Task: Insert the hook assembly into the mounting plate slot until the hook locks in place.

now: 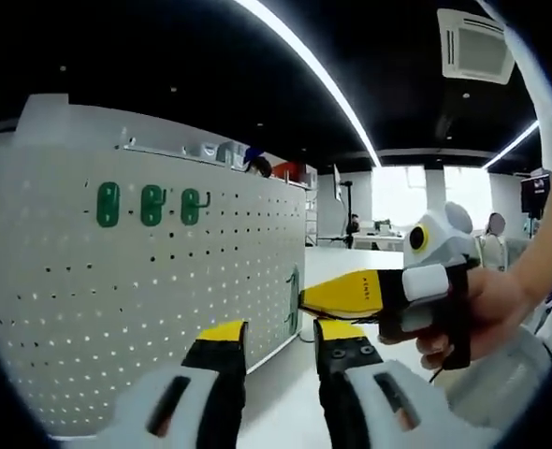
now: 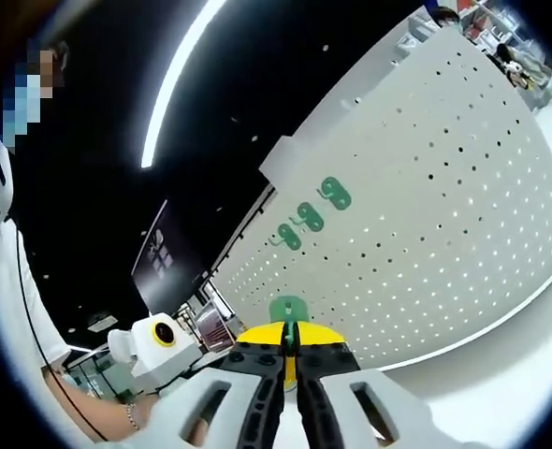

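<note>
My right claw (image 2: 289, 360) pinches the green plastic hook (image 2: 289, 310) near the white perforated metal pegboard (image 2: 444, 187); my left claw (image 1: 278, 341) hangs parted, holding nothing. I judge the thin hook may twist in its narrow grip and miss the holes, jamming askew beside the three mounted green hooks (image 2: 309, 217).

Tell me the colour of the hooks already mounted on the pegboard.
Green hooks, clearest in the left gripper view.

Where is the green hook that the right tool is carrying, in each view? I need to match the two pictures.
Left gripper view: the green plastic hook sits right of centre, at the tip of the right tool, against the edge of the white perforated pegboard.
Right gripper view: low centre, pinched between the tool's shut yellow tips.
Shared landmark: the row of three green hooks already on the pegboard.
</note>
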The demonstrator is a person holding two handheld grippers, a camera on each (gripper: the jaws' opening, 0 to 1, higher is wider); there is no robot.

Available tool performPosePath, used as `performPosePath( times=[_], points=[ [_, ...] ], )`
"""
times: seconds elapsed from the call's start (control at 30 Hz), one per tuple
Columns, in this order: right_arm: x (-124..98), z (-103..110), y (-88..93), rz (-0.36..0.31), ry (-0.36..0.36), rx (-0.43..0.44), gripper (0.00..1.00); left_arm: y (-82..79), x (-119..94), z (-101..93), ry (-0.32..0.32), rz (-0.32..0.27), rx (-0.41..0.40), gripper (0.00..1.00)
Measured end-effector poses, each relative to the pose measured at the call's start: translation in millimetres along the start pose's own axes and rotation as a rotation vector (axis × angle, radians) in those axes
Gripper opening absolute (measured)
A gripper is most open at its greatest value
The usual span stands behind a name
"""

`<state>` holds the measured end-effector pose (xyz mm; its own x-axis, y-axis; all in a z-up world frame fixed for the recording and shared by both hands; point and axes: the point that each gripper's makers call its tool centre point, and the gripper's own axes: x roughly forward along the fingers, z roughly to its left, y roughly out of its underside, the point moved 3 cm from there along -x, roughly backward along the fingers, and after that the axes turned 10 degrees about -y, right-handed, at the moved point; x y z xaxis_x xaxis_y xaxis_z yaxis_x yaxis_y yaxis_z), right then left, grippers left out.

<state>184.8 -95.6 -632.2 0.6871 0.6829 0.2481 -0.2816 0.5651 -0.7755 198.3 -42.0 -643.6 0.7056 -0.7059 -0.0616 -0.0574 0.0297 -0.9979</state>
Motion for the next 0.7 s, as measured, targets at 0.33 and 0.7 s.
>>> performPosePath(
  times=[0.33,0.7],
  points=[
    [-1.5,-2.1,1.5,0.016,0.010,-0.010,0.00,6.7,3.7,-2.4,-0.003,0.043,0.022,0.70],
    [-3.1,-4.0,-1.2,0.054,0.040,-0.093,0.00,14.7,3.5,-2.0,-0.010,0.077,0.020,0.77]
  ],
)
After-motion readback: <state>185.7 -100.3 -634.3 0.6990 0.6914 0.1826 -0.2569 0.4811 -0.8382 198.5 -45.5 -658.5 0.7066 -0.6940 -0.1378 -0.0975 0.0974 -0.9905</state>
